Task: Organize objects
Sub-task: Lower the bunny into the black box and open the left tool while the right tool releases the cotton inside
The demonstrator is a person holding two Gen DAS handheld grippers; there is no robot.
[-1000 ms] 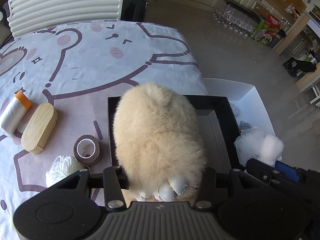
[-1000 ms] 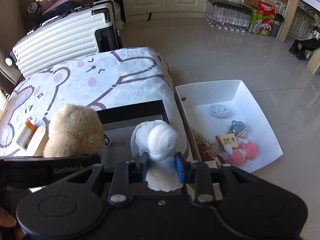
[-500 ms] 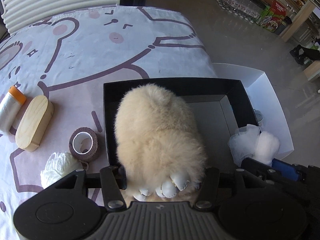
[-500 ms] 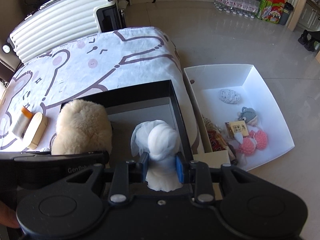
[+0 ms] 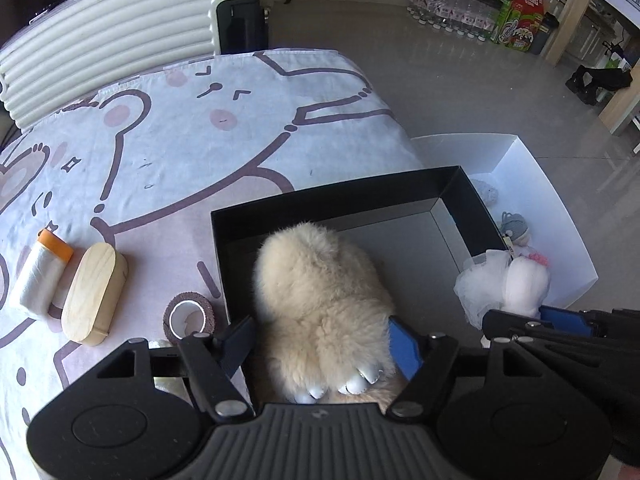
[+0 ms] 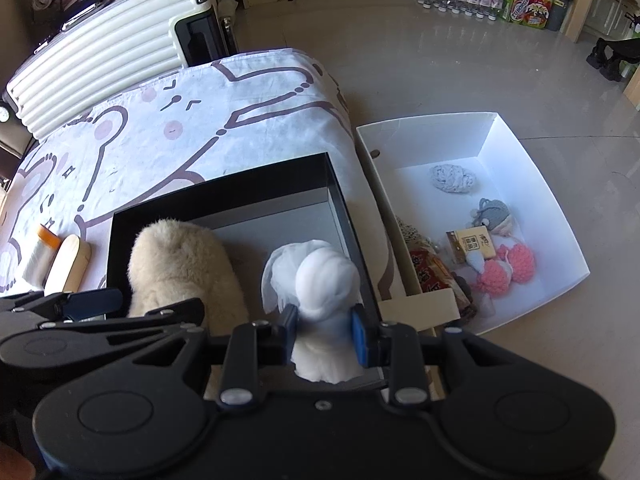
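A fluffy cream plush (image 5: 324, 300) lies inside the black box (image 5: 332, 196) on the bed, at its left side. My left gripper (image 5: 324, 346) is open, its blue pads spread on either side of the plush. The plush also shows in the right wrist view (image 6: 180, 264). My right gripper (image 6: 325, 330) is shut on a white gauzy bundle (image 6: 320, 280) and holds it over the right part of the black box (image 6: 220, 188). The bundle also shows in the left wrist view (image 5: 504, 284).
On the bedsheet left of the box lie a brown tape roll (image 5: 188, 318), a wooden oval case (image 5: 94, 294) and a white roll with an orange cap (image 5: 40, 276). A white bin (image 6: 500, 152) of small toys stands on the floor at right. A cream suitcase (image 6: 108, 48) is behind the bed.
My left gripper has opened and let go of the plush, which now rests in the black box. My right gripper has carried the white bundle further over the box.
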